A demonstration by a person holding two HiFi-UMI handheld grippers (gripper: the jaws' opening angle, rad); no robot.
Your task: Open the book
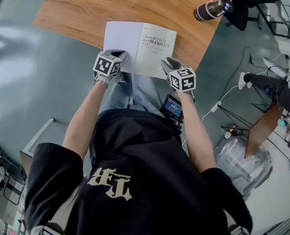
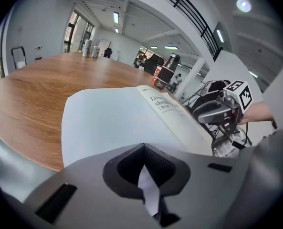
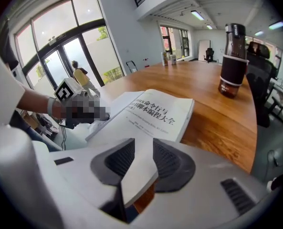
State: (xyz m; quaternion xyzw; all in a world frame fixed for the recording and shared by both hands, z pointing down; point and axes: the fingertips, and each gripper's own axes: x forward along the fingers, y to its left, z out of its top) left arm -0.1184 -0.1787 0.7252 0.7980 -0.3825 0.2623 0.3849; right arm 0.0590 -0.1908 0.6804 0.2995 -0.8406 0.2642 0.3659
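On wooden table [image 1: 86, 4], open book [image 1: 155, 48], cover [image 1: 119, 37] in left gripper [image 2: 144, 173].

Title page of the book [image 1: 153, 45] says "Linux命令行与shell脚本编程大全" (smaller print below is too tiny). Print on the shirt [image 1: 135, 155], can't make it out.

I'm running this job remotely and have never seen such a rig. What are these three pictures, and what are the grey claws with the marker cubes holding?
There is no robot: a person holds a two-jaw gripper in each hand. One picture looks down from a camera on the person's head; the other two cameras ride on the grippers and look along their jaws. On the wooden table lies an open book; a dark bottle stands farther off. The left gripper is shut on the edge of the opened cover. The jaws of the right gripper are opening, with the book's near corner between them.
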